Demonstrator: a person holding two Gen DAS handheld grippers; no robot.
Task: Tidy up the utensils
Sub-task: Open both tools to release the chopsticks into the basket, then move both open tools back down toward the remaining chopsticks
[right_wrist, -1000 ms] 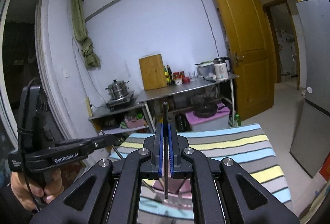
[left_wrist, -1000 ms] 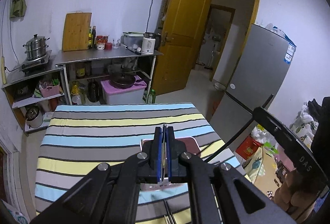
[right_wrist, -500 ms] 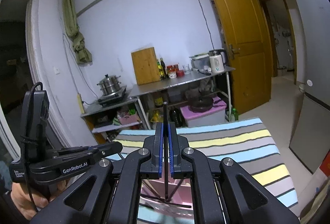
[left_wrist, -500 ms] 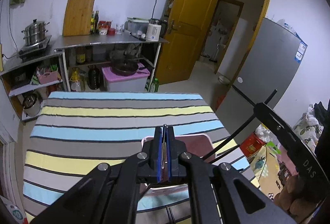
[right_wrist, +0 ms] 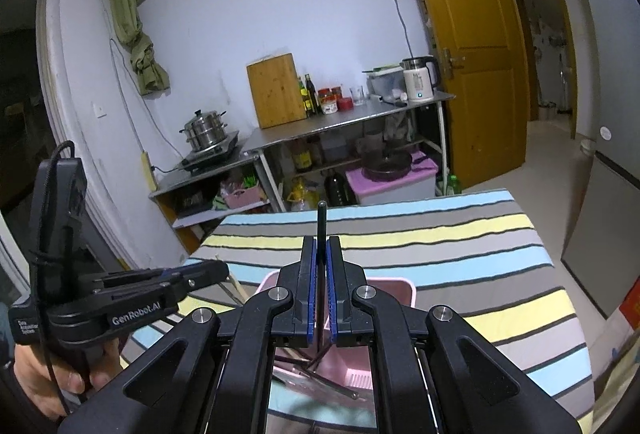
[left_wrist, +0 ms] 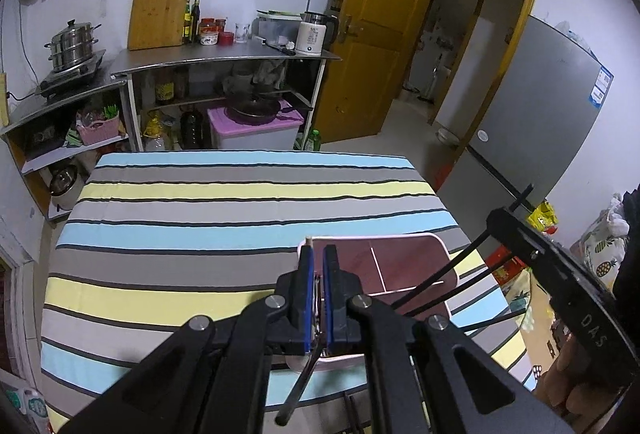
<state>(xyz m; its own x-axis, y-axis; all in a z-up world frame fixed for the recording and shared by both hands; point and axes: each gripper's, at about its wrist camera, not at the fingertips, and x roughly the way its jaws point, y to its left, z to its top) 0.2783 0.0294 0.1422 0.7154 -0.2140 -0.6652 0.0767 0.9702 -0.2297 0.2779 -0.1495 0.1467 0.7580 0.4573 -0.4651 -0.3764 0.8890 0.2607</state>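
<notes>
Left wrist view, left tongs (left_wrist: 316,290) (earlier closed) slightly parted around chopstick (left_wrist: 308,243), right tongs (right_wrist: 320,286) clamping black chopstick (right_wrist: 321,222).

Table (left_wrist: 240,234) is covered by a striped cloth (left_wrist: 224,190) (blue, grey and yellow bands, thin dark lines between). A pink divided tray (left_wrist: 384,266) is seen lying on the cloth near the table's near right corner, its dark inner floor split by thin white partitions. A few dark sticks (right_wrist: 304,358) are seen inside the tray.
</notes>
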